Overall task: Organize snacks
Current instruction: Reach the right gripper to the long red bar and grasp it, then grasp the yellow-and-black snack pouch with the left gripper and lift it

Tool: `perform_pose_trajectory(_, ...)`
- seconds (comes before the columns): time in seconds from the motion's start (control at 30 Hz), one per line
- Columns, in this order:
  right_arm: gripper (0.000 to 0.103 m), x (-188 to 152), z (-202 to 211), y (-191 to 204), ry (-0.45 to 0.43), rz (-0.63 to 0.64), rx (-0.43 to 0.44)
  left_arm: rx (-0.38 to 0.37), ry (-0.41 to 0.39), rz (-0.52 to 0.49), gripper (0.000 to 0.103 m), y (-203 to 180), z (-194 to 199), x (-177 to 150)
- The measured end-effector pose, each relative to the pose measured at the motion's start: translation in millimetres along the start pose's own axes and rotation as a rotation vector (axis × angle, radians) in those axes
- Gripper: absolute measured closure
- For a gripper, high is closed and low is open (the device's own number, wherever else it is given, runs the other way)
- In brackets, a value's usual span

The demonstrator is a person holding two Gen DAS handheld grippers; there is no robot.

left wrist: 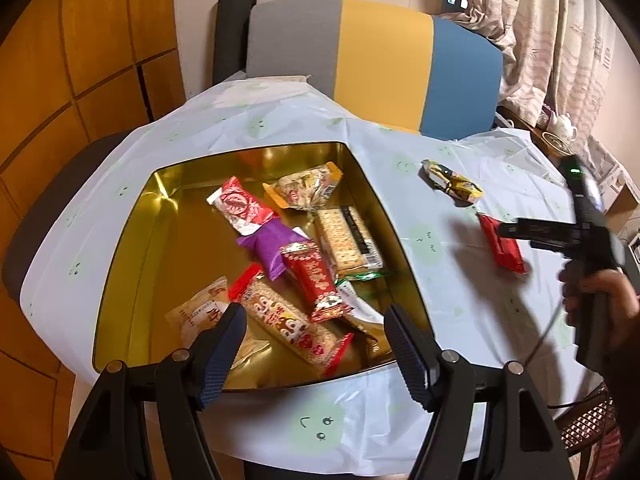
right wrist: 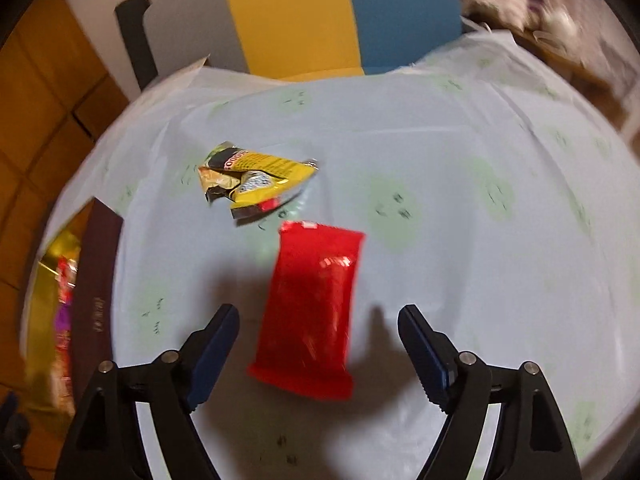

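A gold tin [left wrist: 132, 240] on the table holds several wrapped snacks, among them a purple pack [left wrist: 270, 246] and a cracker pack [left wrist: 348, 238]. My left gripper [left wrist: 314, 328] is open and empty above the tin's near edge. A red snack pack [right wrist: 312, 308] lies flat on the tablecloth; it also shows in the left wrist view [left wrist: 502, 250]. My right gripper [right wrist: 318, 322] is open just above it, one finger on each side, not touching. A crumpled yellow snack pack [right wrist: 256, 182] lies beyond it, also in the left wrist view [left wrist: 452, 184].
The table has a pale cloth with green faces [right wrist: 460, 140]. A grey, yellow and blue chair back [left wrist: 372, 64] stands behind it. Wooden panels [left wrist: 80, 60] are at the left, a curtain [left wrist: 560, 32] at the right. The tin's side [right wrist: 96, 304] lies left of my right gripper.
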State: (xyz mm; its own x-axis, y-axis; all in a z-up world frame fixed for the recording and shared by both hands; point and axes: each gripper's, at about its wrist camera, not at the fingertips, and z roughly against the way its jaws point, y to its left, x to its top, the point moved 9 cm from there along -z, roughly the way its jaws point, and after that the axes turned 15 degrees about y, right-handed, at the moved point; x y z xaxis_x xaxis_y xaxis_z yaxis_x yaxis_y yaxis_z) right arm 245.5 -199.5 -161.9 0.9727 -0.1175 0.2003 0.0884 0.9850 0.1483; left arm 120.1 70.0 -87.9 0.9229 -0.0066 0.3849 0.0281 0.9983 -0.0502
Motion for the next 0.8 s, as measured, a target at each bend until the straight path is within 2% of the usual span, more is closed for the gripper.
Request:
perform_pose_trajectory(0.07, 0.022, 3, -14, 3, 0.039, 0.048, -0.075, -0.012, -0.002, 0.000, 0.031, -3, 2, 3)
perform_pose_trajectory(0.1, 0.034, 3, -20, 2, 0.056, 0.061, -0.100, -0.019, -0.005, -0.005, 0.031, -5, 4, 6)
perform_pose_trajectory(0.13, 0.056, 3, -23, 2, 0.067, 0.073, -0.093, -0.024, -0.008, -0.009, 0.031, -7, 5, 8)
perform_pose_trajectory(0.17, 0.062, 1, -22, -1, 0.068, 0.084, -0.099, -0.028, -0.012, -0.012, 0.031, -9, 6, 10)
perform_pose_trajectory(0.3, 0.064, -13, -15, -18, 0.096, 0.179, -0.137, -0.077, -0.012, -0.037, 0.031, -25, 9, 22)
perform_pose_trajectory(0.37, 0.064, -21, -12, -40, 0.120, 0.212, -0.191, -0.103, -0.001, -0.050, 0.031, -35, 9, 28)
perform_pose_trajectory(0.43, 0.062, -28, -11, -68, 0.146, 0.203, -0.220, -0.130, 0.008, -0.084, 0.031, -52, 9, 37)
perform_pose_trajectory(0.57, 0.060, -34, -6, -101, 0.165, 0.139, -0.200, -0.206, 0.039, -0.158, 0.031, -100, 5, 56)
perform_pose_trajectory(0.67, 0.057, -34, -9, -106, 0.171, 0.123, -0.183, -0.258, 0.086, -0.154, 0.031, -128, -9, 73)
perform_pose_trajectory(0.8, 0.055, -36, -12, -103, 0.175, 0.143, -0.206, -0.263, 0.144, -0.149, 0.031, -158, -39, 101)
